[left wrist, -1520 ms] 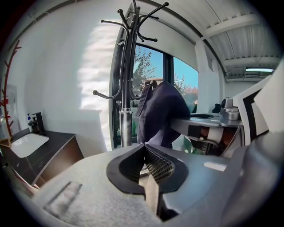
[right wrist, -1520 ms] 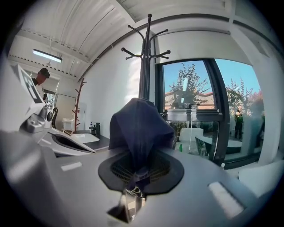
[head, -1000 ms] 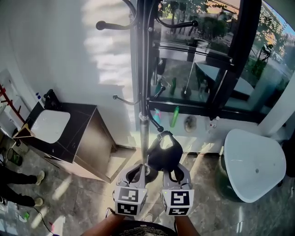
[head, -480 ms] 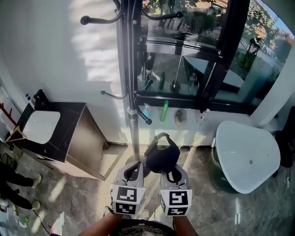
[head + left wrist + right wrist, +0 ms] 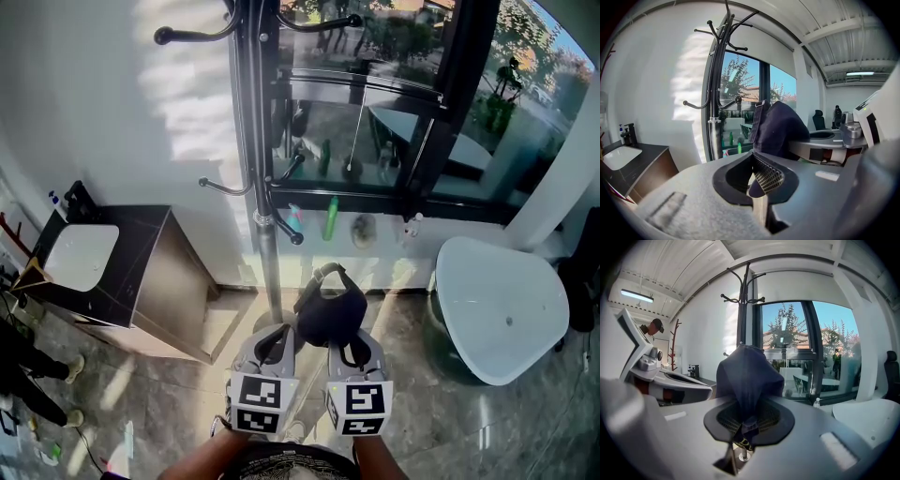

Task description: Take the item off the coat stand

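A dark navy cap [image 5: 330, 314] hangs clear of the black coat stand [image 5: 251, 141], in front of the stand's lower hook [image 5: 292, 234]. My right gripper [image 5: 349, 347] is shut on the cap's lower edge. In the right gripper view the cap [image 5: 747, 376] rises straight out of the right gripper [image 5: 746, 422], with the coat stand [image 5: 740, 301] behind it. My left gripper [image 5: 272, 341] is just left of the cap, with its jaws together and nothing clearly between them. The left gripper view shows the left gripper [image 5: 755, 164], the cap [image 5: 780, 129] to its right and the coat stand [image 5: 715, 93] beyond.
A dark cabinet [image 5: 159, 281] with a white basin [image 5: 80, 255] stands left of the stand. A white rounded table [image 5: 502, 309] is at the right. Bottles [image 5: 330, 217] line the window sill behind. A person's feet [image 5: 70, 361] show at the far left.
The cap's strap was right beside the stand's lower hook; now the cap has drawn back from it towards me. Both grippers keep their places side by side.
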